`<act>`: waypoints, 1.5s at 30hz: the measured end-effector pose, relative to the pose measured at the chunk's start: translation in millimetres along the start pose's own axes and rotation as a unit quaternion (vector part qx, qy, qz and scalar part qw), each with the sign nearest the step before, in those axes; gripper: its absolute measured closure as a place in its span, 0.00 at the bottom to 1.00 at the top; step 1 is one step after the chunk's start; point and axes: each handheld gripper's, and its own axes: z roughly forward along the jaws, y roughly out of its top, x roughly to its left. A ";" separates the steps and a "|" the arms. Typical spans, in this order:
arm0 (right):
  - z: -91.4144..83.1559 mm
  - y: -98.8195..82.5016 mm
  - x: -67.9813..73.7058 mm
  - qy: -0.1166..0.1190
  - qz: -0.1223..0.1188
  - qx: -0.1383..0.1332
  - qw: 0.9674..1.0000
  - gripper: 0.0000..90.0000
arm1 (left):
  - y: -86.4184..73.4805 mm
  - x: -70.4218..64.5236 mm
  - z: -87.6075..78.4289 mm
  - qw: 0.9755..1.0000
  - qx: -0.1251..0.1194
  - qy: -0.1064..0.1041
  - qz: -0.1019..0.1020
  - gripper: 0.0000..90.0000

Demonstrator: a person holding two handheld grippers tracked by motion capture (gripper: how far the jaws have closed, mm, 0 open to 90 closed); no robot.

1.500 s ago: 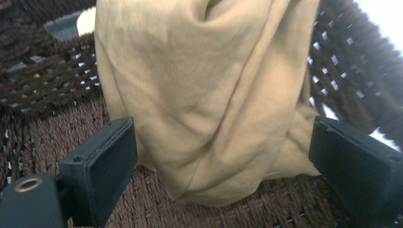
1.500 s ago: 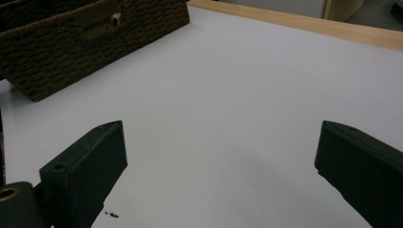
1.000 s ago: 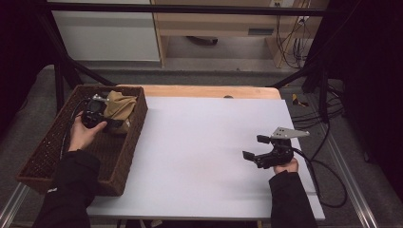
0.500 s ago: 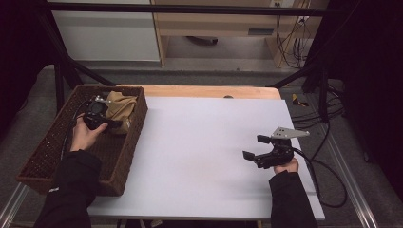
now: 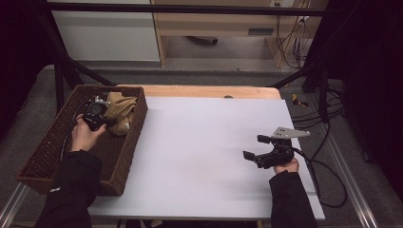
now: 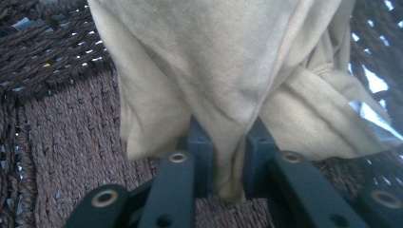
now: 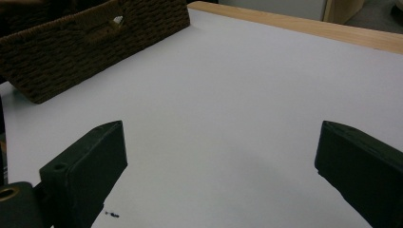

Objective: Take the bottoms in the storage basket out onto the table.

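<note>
A crumpled tan cloth [image 5: 121, 111] lies in the far end of a dark wicker basket [image 5: 47, 152] at the table's left. My left gripper [image 5: 108, 121] is inside the basket, shut on a fold of the cloth [image 6: 214, 85]; the fabric is pinched between the two black jaws and drapes over them. My right gripper [image 5: 256, 148] rests low over the white table [image 5: 199, 156] at the right, held by a hand, with its jaws wide apart and nothing between them [image 7: 218, 156].
The basket's woven side [image 7: 90, 42] stands at the far left in the right gripper view. A wooden strip [image 5: 209, 91] edges the table's far side. Cables [image 5: 328, 180] trail off the right edge. Dark frame posts stand at both back corners.
The left hand and gripper have shifted slightly in the basket, staying on the cloth. The right gripper has not moved.
</note>
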 end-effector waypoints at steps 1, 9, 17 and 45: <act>0.0 0.0 0.0 0.000 0.000 -0.001 1.000 0.04 | 0.2 -0.2 -0.8 1.000 -0.001 -0.002 -0.002 0.89; -0.4 0.1 -0.1 -0.001 0.001 -0.001 1.000 0.04 | 2.6 -0.1 -10.4 1.000 -0.012 -0.009 -0.011 0.91; -0.4 0.1 0.0 -0.001 0.001 -0.001 1.000 0.04 | 3.4 1.1 -20.9 0.999 -0.025 -0.013 -0.026 0.92; -0.3 0.1 -0.4 -0.002 0.001 0.000 1.000 0.04 | 9.3 4.6 -59.7 0.997 -0.057 -0.041 -0.022 0.92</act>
